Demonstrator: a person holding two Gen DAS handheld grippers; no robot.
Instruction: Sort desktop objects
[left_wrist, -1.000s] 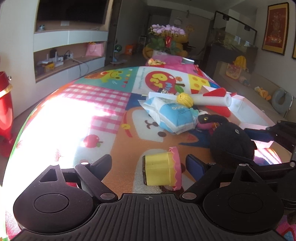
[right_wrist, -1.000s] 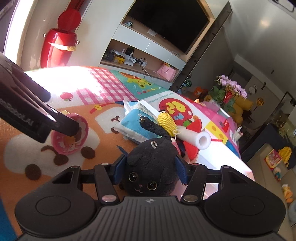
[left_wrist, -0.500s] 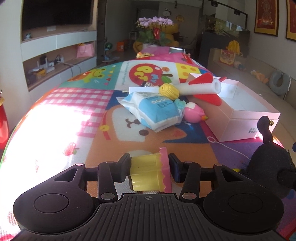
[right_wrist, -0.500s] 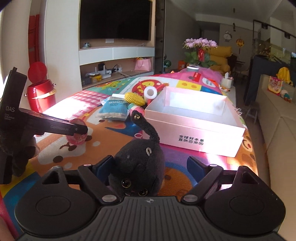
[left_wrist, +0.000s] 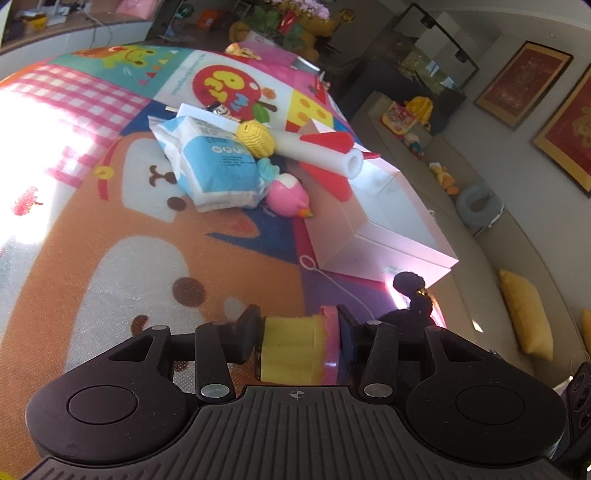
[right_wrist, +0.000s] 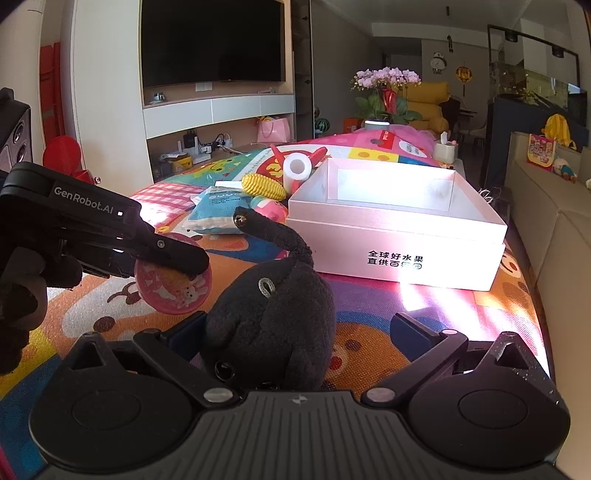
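Note:
My left gripper (left_wrist: 301, 341) is shut on a yellow toy cup with a pink rim (left_wrist: 295, 349) and holds it above the mat; the cup also shows in the right wrist view (right_wrist: 173, 282). My right gripper (right_wrist: 297, 326) is open, its jaws wide apart, with a black plush toy (right_wrist: 273, 314) lying between them against the left jaw. The plush's tail shows in the left wrist view (left_wrist: 412, 295). An open pink-white box (right_wrist: 399, 236) stands ahead on the mat.
A pile lies left of the box: blue wipes pack (left_wrist: 210, 162), yellow corn toy (left_wrist: 255, 138), white and red foam rocket (left_wrist: 325, 155), pink bird toy (left_wrist: 288, 197). A white string (left_wrist: 332, 280) lies on the mat. A sofa (right_wrist: 546, 236) runs along the right.
My left gripper has lifted the cup and turned right toward the box. My right gripper has opened wider; the plush sits loose between its jaws.

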